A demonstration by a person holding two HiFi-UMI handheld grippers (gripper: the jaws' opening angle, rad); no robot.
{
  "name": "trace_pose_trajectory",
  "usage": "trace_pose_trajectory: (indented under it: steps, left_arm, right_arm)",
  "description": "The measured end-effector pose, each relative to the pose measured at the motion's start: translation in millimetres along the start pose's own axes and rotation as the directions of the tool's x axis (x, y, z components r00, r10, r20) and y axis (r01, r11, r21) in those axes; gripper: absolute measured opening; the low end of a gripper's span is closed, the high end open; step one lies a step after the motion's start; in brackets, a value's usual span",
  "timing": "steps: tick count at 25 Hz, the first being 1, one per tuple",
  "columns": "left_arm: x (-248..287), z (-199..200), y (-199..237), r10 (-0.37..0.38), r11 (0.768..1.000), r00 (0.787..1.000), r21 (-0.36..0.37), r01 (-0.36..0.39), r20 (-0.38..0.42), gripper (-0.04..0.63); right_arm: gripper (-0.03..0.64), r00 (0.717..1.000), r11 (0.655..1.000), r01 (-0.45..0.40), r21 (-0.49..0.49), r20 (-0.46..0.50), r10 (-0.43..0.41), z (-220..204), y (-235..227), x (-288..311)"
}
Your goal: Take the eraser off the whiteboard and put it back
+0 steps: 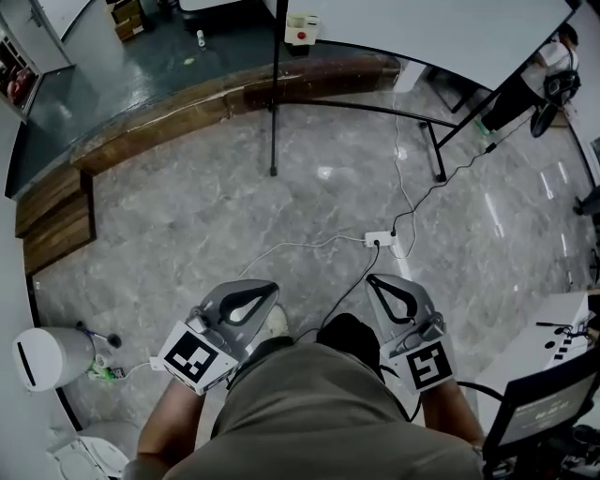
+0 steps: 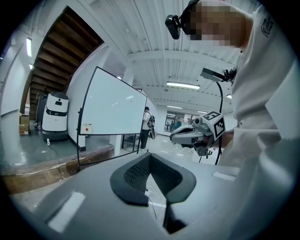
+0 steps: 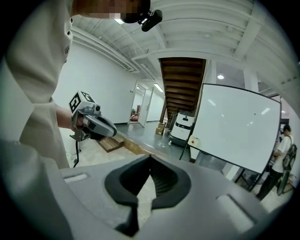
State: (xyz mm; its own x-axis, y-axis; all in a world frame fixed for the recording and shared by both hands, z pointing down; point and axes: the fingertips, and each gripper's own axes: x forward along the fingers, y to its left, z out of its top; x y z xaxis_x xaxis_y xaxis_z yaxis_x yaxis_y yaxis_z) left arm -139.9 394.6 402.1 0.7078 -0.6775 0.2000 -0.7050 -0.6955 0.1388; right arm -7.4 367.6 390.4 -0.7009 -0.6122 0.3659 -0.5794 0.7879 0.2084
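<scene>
Standing on the grey marble floor [image 1: 234, 206], well apart from the whiteboard [image 1: 450, 33]. Holding the left hand-held gripper [image 1: 267, 287] clenched, jaws tip to tip on nothing. Holding the right hand-held gripper [image 1: 373, 278] likewise clenched and empty, aiming both toward the board.

Facing, in between, a white power strip [image 1: 380, 240] with cables trailing over the floor, the black stand [image 1: 273, 112] with its splayed feet, and a wooden step [image 1: 187, 117] beyond.

Spotting the eraser [image 1: 302, 28] at the whiteboard's lower corner, just beside the stand's upright: small white block, red dot, too small to give a long axis or heading.

Noting a white robot [image 2: 55, 115] past the step and a person [image 2: 146, 125] behind the board.
</scene>
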Motion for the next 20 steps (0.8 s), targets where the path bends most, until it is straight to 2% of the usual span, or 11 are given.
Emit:
trace_pose_trajectory:
  steps: [4, 10, 15, 18, 20]
  left_arm:
    - [-5.7, 1.3, 27.6, 0.007, 1.000, 1.000, 0.004, -0.007, 0.001, 0.003]
    - [5.5, 4.8, 47.2, 0.010, 1.000, 1.000, 0.026, -0.009, -0.009, 0.003]
    - [30.3, 4.8, 71.4, 0.026, 1.000, 0.999, -0.014, -0.026, -0.030, 0.003]
    - [54.4, 8.0, 99.2, 0.066, 0.998, 0.997, -0.003, -0.066, -0.029, 0.003]
    - [72.3, 22.2, 118.3, 0.108, 0.994, 0.994, -0.003, -0.108, 0.001, 0.003]
  right_arm:
    - [0.003, 1.000, 1.000, 0.006, 0.009, -0.008, -0.006, 5.1, 4.1, 16.8]
    - [0.003, 1.000, 1.000, 0.021, 0.010, -0.006, -0.021, 12.7, -15.7, 34.3]
    - [0.003, 1.000, 1.000, 0.004, 0.017, -0.009, -0.004, 6.3, -41.4, 59.6]
    - [0.003, 1.000, 1.000, -0.015, 0.024, -0.003, 0.015, 2.1, -68.7, 82.4]
    - [0.003, 1.000, 0.999, -0.024, 0.032, 0.013, 0.024, 3.7, -93.5, 97.1]
